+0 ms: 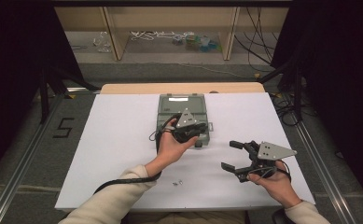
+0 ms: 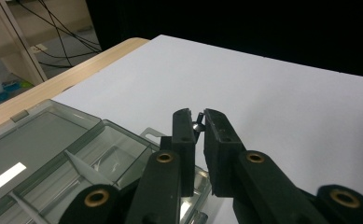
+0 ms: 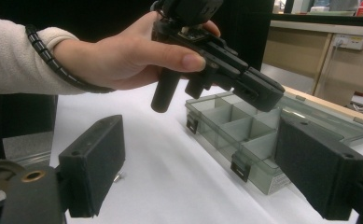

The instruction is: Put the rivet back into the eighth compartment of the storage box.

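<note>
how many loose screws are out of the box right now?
3 visible: two lie on the table near the front edge, screw and screw; one screw is pinched in the left gripper. More may be hidden in the box.

Both sleeves are cream and fleecy. The left claw has 2 blocky black jaws on black arms fixed with brass-coloured rivets, and a ribbed black cable trails along the wrist. The right claw is black too, topped by a grey 3-cornered plate dotted with small holes, its jaw faces flat and matte.
</note>
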